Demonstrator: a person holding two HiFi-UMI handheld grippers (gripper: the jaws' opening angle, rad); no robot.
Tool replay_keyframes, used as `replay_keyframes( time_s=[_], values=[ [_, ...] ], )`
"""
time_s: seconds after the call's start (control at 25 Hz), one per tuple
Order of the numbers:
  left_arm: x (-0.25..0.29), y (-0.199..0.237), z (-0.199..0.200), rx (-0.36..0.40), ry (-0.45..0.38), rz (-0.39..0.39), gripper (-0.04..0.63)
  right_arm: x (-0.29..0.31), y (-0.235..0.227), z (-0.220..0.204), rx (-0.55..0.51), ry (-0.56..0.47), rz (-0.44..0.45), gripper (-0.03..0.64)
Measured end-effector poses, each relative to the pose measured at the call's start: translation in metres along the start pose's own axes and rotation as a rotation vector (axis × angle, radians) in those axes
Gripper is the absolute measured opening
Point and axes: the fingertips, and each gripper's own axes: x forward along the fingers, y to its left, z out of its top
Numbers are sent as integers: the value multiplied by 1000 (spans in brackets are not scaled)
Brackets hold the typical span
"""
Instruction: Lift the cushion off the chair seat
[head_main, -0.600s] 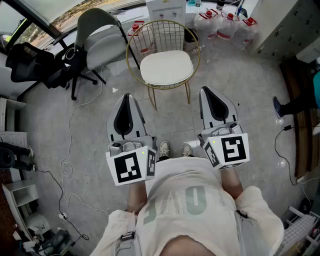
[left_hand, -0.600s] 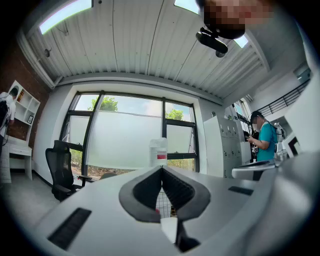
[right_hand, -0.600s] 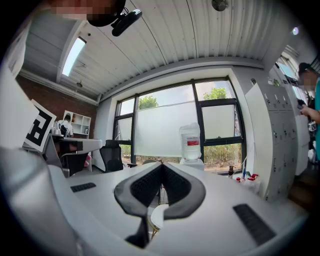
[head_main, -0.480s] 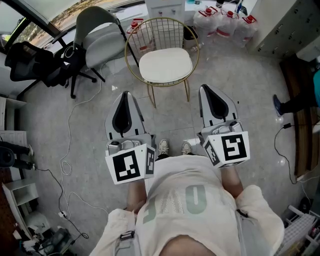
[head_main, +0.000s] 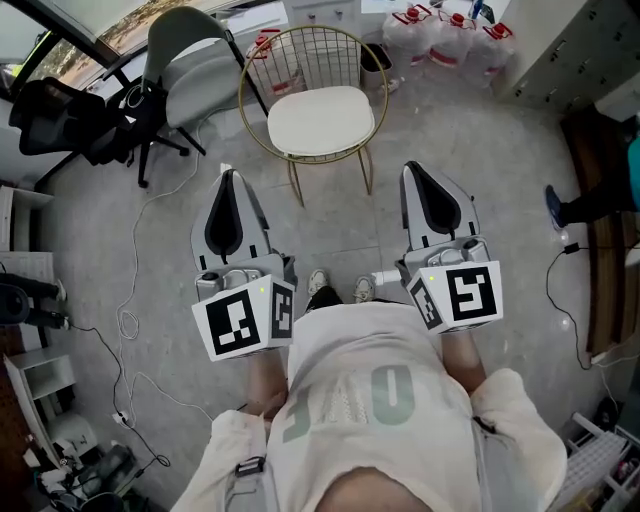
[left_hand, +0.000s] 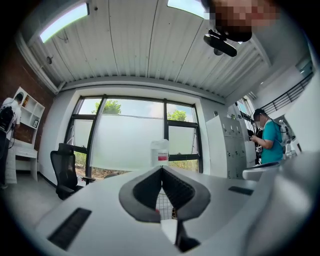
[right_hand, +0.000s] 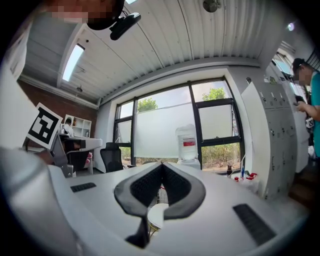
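- Head view, far left: the left gripper (head_main: 227, 178) has its jaws pressed together on nothing, well short of the chair (head_main: 305, 55).
- Middle: the white cushion (head_main: 320, 120) lies flat on the seat, untouched.
- Right: the right gripper (head_main: 414, 170) is the same deal, jaws together and empty.
- Looks like the approach step. Next move is probably to open up, reach in and grab the cushion's near edge.

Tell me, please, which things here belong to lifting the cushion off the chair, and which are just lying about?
For the job:
- white cushion
- gold wire chair under it
- left tool and right tool, both shut, empty, short of the chair

Lying about:
- grey chair
- black office chair
- water jugs
- floor cable
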Motion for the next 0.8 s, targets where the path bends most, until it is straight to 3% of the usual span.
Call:
replay_keyframes(
  time_s=[0.24, 0.44, 0.8],
  values=[
    [-2, -25, -6, 19, 7, 0, 12, -18, -35, -13, 40, -5, -46, 17],
    [11, -28, -3, 16, -15, 14, 12, -9, -49, -13, -1, -19, -59, 16],
    [84, 17, -46, -54, 3, 43, 12, 63, -58, -44, 6, 9, -61, 17]
  ],
)
